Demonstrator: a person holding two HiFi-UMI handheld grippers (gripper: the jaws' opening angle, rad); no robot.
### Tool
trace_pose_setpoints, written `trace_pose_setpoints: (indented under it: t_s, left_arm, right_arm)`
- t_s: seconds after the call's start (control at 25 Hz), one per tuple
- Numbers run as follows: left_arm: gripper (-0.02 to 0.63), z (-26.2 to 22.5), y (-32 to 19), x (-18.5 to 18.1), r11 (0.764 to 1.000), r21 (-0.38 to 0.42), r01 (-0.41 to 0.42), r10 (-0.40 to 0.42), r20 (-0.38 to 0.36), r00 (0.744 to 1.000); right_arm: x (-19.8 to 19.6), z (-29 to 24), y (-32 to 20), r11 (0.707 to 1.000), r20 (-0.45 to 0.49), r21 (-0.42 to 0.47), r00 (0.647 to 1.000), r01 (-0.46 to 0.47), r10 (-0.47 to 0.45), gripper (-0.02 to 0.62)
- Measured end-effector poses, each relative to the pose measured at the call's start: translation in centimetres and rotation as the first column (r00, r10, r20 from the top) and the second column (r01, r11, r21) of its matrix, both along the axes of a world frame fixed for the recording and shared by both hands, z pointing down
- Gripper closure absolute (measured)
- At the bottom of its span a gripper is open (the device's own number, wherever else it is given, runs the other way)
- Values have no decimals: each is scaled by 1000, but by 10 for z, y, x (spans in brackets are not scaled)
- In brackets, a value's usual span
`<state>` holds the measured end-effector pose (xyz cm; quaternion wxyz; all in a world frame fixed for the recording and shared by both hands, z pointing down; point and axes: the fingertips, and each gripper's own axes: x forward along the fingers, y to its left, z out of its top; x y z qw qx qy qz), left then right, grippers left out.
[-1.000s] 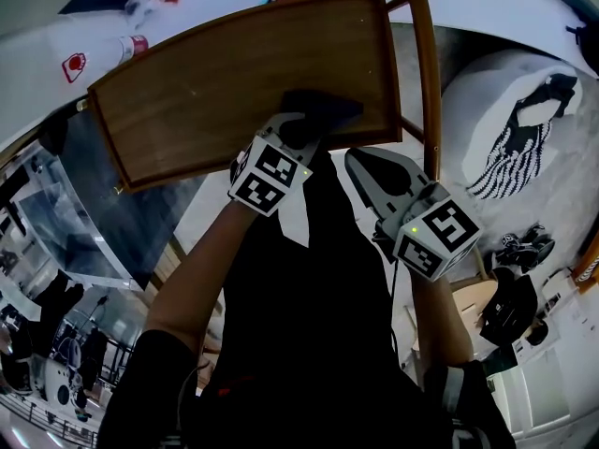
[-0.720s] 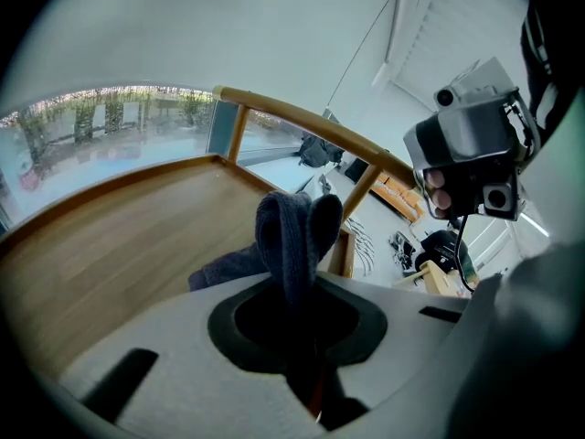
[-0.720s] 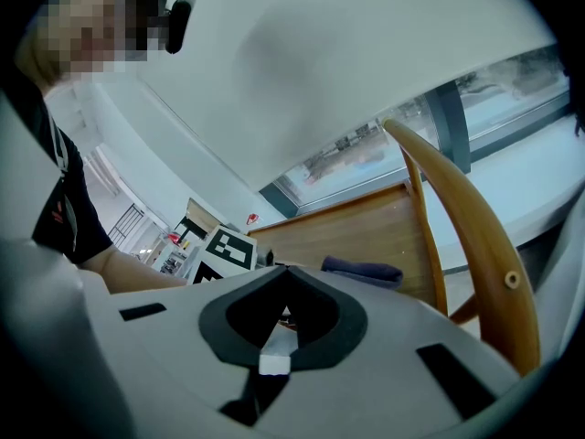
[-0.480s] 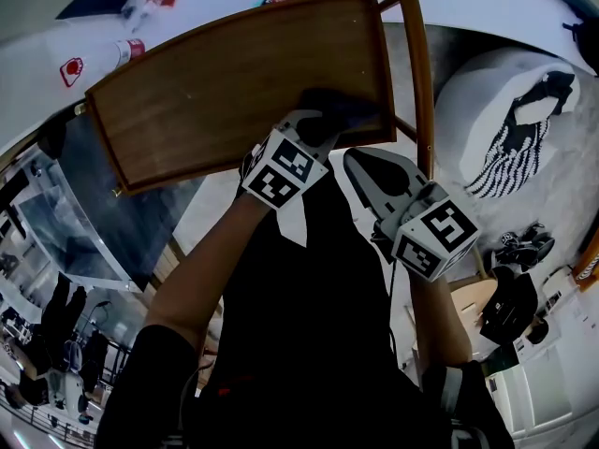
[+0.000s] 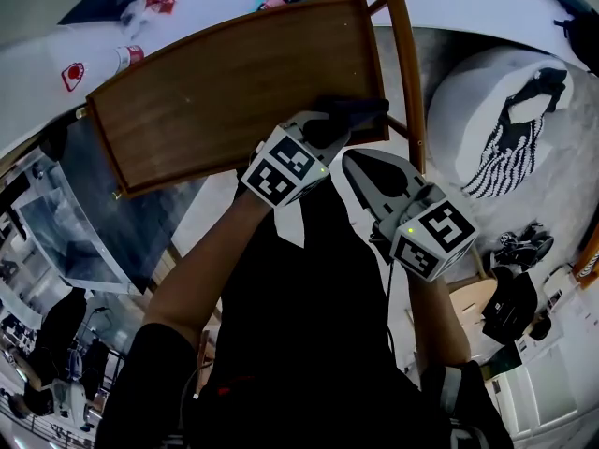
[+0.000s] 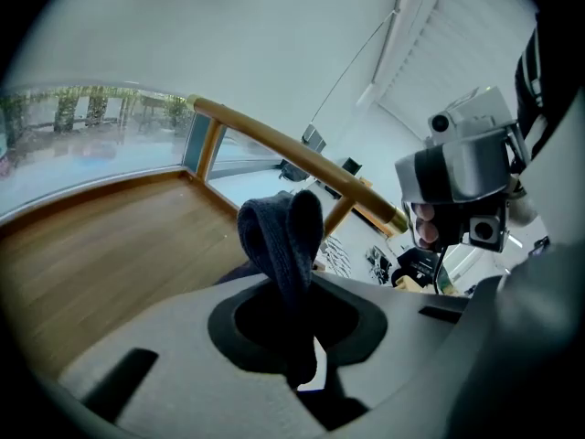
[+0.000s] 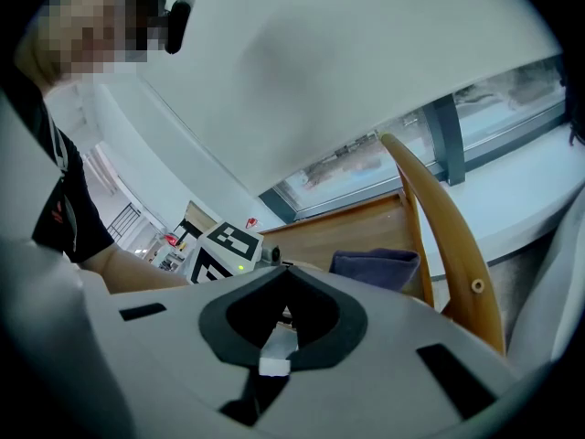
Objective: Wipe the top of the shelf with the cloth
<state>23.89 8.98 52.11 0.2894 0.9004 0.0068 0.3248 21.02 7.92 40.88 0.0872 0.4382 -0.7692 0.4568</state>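
The shelf's brown wooden top point(image 5: 215, 82) fills the upper middle of the head view. A dark blue cloth point(image 5: 354, 113) lies on its near right corner, and my left gripper point(image 5: 323, 129) is shut on it. In the left gripper view the cloth point(image 6: 283, 231) stands up folded between the jaws, above the wood point(image 6: 91, 254). My right gripper point(image 5: 356, 164) hangs just below the shelf's near edge, right of the left one, shut with nothing in it. The right gripper view shows the cloth point(image 7: 377, 268) on the shelf corner beside the left gripper's marker cube point(image 7: 224, 245).
A curved wooden post point(image 5: 402, 73) runs along the shelf's right side. A white rounded cushion with a striped cloth point(image 5: 510, 129) lies to the right. Behind the shelf a white surface holds a bottle point(image 5: 126, 56) and small items. Glass panels point(image 5: 65, 213) are at the lower left.
My left gripper has slid the cloth to the right along the shelf's near edge, up to the right corner. The right gripper has stayed in place.
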Motion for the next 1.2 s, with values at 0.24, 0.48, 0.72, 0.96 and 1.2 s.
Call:
trace_pose_setpoints:
  t_s: [0.24, 0.48, 0.72, 0.96, 1.2]
  left_arm:
    - [552, -28, -4, 6, 992, -115, 43, -55, -98, 994]
    - [552, -64, -16, -6, 988, -145, 50, -79, -203, 976]
    - [552, -112, -40, -46, 990, -119, 78, -109, -290, 951]
    - [552, -152, -65, -107, 988, -48, 147, -154, -310, 938]
    - [552, -202, -87, -169, 972, 11, 234, -215, -353, 910]
  right_arm:
    - [-1, -16, -3, 1000, -12, 24, 1000, 2, -2, 591]
    - [-6, -37, -11, 998, -31, 66, 999, 14, -12, 591]
    - [-26, -67, -30, 990, -44, 134, 998, 40, -34, 591]
    - [-58, -101, -51, 974, -61, 210, 996, 82, -71, 591]
    - [-98, -138, -69, 950, -64, 281, 991, 134, -121, 591]
